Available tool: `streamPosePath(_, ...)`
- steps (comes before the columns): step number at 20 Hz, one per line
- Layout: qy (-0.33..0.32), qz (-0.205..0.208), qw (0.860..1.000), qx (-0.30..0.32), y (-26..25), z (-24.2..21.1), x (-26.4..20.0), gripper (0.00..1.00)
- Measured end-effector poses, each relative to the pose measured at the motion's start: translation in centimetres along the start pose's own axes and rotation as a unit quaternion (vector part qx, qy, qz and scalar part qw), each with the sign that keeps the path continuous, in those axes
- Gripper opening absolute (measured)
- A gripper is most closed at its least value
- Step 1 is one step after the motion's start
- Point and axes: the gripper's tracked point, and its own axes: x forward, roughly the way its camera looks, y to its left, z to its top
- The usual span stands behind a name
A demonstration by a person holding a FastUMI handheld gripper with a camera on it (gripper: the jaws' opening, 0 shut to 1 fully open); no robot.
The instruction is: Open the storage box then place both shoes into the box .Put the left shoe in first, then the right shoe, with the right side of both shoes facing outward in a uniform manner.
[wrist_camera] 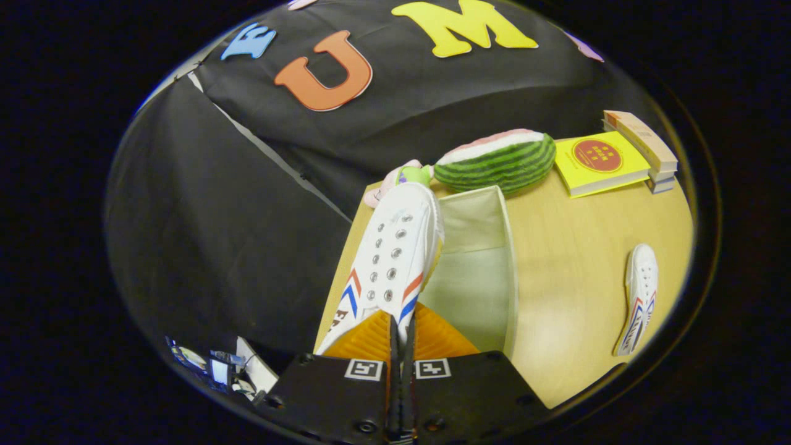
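Light is pretty even and comes from above, bright on the wooden surface (575, 259) with a soft sheen rather than hard glare. The white shoe (395, 259) held up front is close to blown out on its toe. Shadows are faint; the inside of the box (488, 272) is a bit dimmer. Heavy fisheye bend, so the books (618, 161) and the other shoe (639, 296) curve near the rim. Focus is decent in the middle, softer outward. The claw (401, 334) is pinched on the shoe.
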Motion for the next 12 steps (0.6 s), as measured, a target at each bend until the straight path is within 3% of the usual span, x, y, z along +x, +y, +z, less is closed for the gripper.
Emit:
streamPosePath(5,0.014,-0.002,1.000,0.007,0.8,-1.3,3.4,0.06)
streamPosePath(8,0.036,0.028,0.999,-0.007,2.2,-1.9,3.9,0.19)
streamPosePath(9,0.030,0.036,0.999,-0.027,2.6,-1.7,3.6,0.28)
streamPosePath(11,0.000,-0.018,0.997,-0.071,1.0,0.0,2.2,0.61)
streamPosePath(12,-0.013,-0.045,0.995,-0.086,0.1,0.6,1.3,0.69)
